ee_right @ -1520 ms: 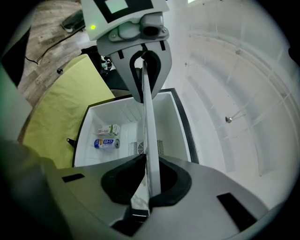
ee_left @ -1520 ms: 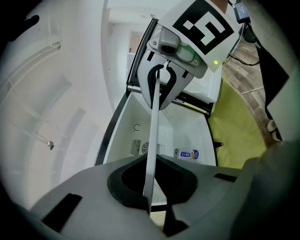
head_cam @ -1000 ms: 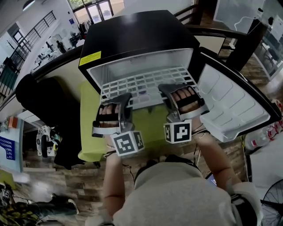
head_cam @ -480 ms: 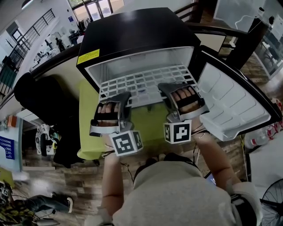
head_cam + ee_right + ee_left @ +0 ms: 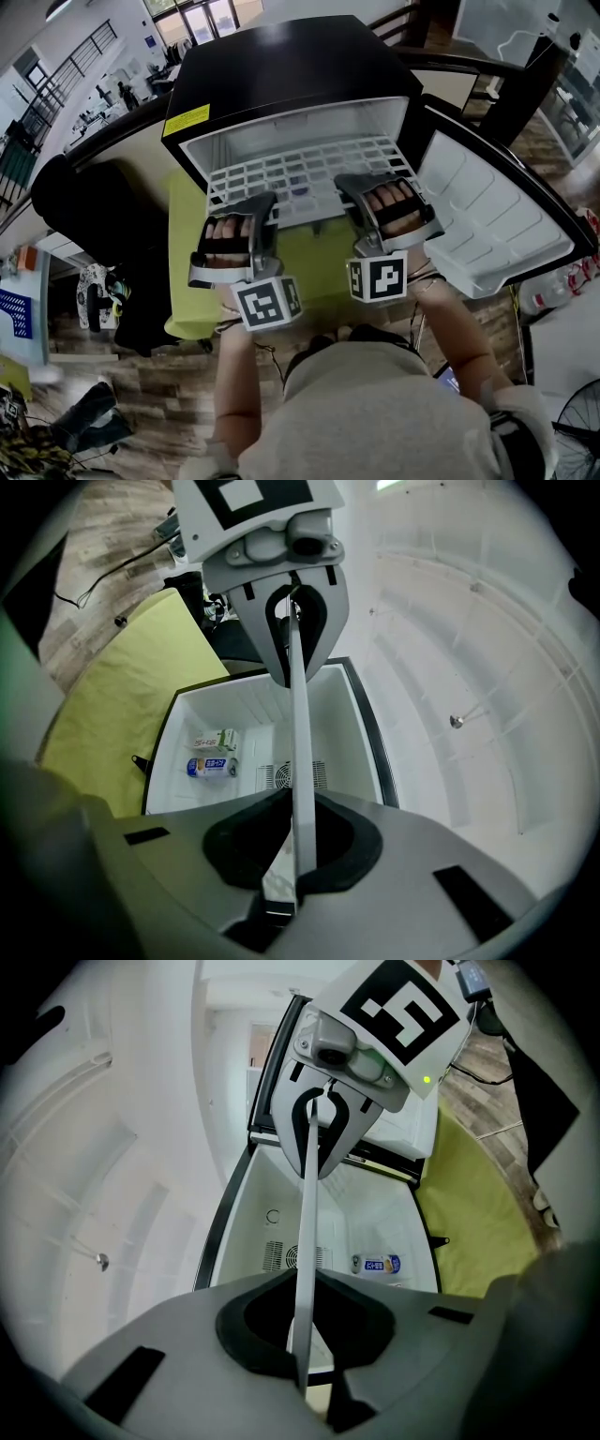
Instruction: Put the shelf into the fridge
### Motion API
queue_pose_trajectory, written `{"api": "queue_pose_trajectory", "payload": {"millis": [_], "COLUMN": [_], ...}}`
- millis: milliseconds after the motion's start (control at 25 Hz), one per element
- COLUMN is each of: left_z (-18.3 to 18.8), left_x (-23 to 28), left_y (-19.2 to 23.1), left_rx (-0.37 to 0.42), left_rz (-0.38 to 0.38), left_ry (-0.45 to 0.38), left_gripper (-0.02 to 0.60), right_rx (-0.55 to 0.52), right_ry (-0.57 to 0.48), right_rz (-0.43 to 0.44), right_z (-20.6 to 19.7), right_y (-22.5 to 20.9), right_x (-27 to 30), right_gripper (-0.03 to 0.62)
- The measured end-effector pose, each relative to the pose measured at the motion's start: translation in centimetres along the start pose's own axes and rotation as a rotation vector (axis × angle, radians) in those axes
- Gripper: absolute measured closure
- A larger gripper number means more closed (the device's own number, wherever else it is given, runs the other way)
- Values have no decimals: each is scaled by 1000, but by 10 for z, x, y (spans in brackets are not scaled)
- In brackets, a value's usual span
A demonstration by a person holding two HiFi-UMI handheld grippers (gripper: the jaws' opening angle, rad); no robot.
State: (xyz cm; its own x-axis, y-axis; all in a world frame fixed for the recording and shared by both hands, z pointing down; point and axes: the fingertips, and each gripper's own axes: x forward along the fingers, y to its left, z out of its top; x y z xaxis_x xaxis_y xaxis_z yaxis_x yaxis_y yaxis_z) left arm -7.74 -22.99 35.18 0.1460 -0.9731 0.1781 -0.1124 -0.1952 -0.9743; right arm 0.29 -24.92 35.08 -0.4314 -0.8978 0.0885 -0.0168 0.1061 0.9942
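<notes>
fridge: black cabinet point(image 5: 281, 75), standing open, white inside
door: swung wide off the fridge's right side point(image 5: 487, 225), white lining on show
shelf: white wire grid point(image 5: 309, 173), back part inside the fridge's mouth, front edge poking out of the opening toward the person
left gripper: point(image 5: 261, 204) at the left half of the fridge's opening, jaws almost together and pinching the shelf's front rim; the thin white edge runs right between the pads
right gripper: point(image 5: 354, 190) at the right half of the opening, on the door side; jaws closing on that same front rim, which sits between the pads, and they press on it
both grippers: level with each other across the fridge's opening, so the shelf is carried by its front edge at two spots
cartons: two small ones point(image 5: 216, 740) lying inside the fridge, beside the vent in its back wall
green surface: point(image 5: 319, 267) in front of the fridge, beneath both grippers
</notes>
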Motion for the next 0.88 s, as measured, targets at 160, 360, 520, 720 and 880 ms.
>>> {"api": "queue_pose_trajectory", "payload": {"millis": [160,360,520,720,880], "left_z": [1,0,-1,-4,-6], "left_x": [-1,0,1,9,13], "left_y": [0,-3,-2,-2,-1], "left_rx": [-2,-8,-22,-34,-34], "left_rz": [4,-1,-5,-13,-15], "left_ry": [5,0,-8,-22,-15], "left_gripper": [538,538,538,538,538], "right_rx": [4,4,-4,-10,5], "right_ry": [-1,-3,-4,10,11], "right_rz": [4,1,7,5,9], "right_z": [0,0,1,0,-1], "right_y": [0,0,1,1,2], "right_x": [-1,0,1,7,12], "right_gripper": [551,549,549,549,549]}}
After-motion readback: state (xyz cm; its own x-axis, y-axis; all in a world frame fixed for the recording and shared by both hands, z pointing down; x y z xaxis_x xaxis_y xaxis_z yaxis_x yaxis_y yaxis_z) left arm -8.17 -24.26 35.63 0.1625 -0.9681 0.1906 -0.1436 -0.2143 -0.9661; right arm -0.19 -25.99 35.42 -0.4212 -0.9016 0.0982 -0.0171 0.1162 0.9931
